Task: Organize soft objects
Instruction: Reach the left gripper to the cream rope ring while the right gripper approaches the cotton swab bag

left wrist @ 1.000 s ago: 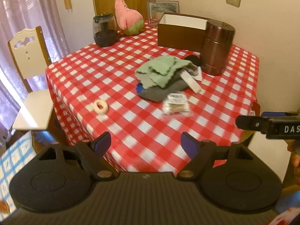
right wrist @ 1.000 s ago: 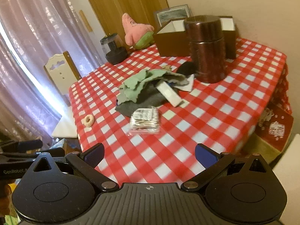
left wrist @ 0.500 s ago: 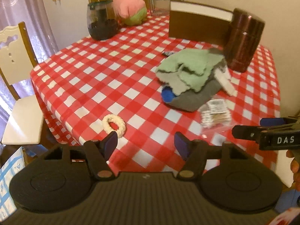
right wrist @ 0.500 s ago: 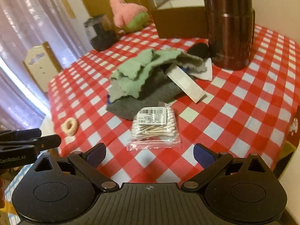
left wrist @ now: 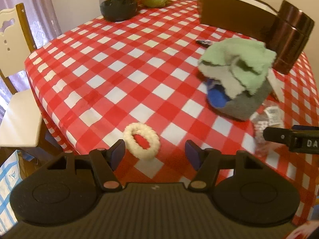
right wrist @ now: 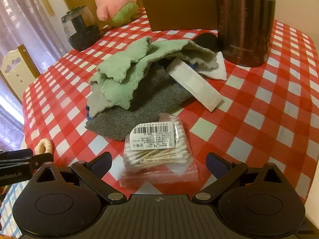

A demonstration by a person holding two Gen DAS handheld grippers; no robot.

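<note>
Two spread grippers are held low over a checked table, each near a small item.

The left gripper (left wrist: 155,152) is seen with its jaws wide apart and nothing between them; a fluffy cream hair tie (left wrist: 141,141) lies on the red-and-white tablecloth (left wrist: 111,63) just ahead of the left fingertip, near the table's edge. The right gripper (right wrist: 159,162) is likewise released, its jaws set on either side of a clear packet of cotton swabs (right wrist: 157,149), without contact being shown. Just beyond the packet, a heap of cloths (right wrist: 137,79) is piled: a green towel on top of a grey one, with a flat white packet (right wrist: 195,83) leaning on it. Farther back a brown canister (right wrist: 245,22) and a brown box (right wrist: 181,10) are placed, and a pink plush (right wrist: 115,4) and a dark jar (right wrist: 81,29) stand at the far edge.
</note>
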